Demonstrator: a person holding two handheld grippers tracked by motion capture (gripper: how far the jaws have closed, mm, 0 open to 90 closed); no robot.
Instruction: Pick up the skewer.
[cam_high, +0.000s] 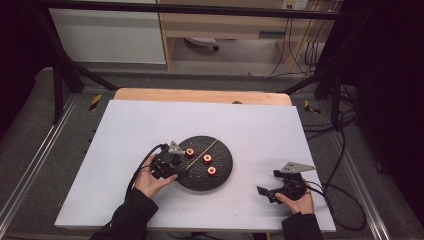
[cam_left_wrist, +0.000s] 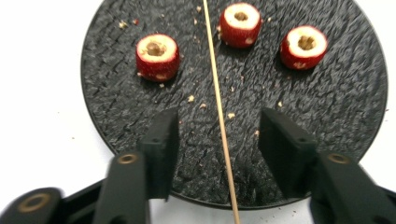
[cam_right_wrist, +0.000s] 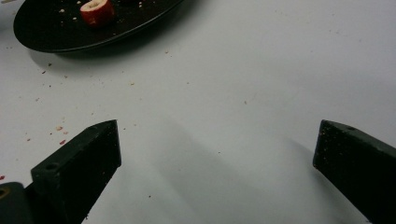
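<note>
White board covers the tabletop (cam_high: 125, 130), with a strip of bare wood at its far edge and grey floor, dark frame rails and trailing cables around it. Near the middle of the board sits a round black plate (cam_high: 225, 172) with a rough, textured face, and on it lie three short red fruit pieces with pale, cored tops (cam_left_wrist: 157, 56) (cam_left_wrist: 240, 24) (cam_left_wrist: 304, 46), set in a loose row, each apart from the others. A thin wooden skewer (cam_left_wrist: 219, 112) lies flat across the plate between the first and second piece, touching none of them, its near end running off the plate's rim toward the person. The left gripper (cam_left_wrist: 219, 137) hangs low over the near part of the plate with the skewer lying between its jaws; the jaws stand partly closed, with clear gaps on both sides of the stick, so nothing is gripped yet. The right gripper (cam_right_wrist: 217, 140) rests well off to the side over bare board, jaws spread wide and empty, the plate's edge and one fruit piece at the far corner of its view. Judging by this, the work is at its start: the pieces look cored and ready, crumbs dot the plate, but no piece is on the stick. What remains seems to be pinching the skewer, lifting it, and threading all three pieces.
</note>
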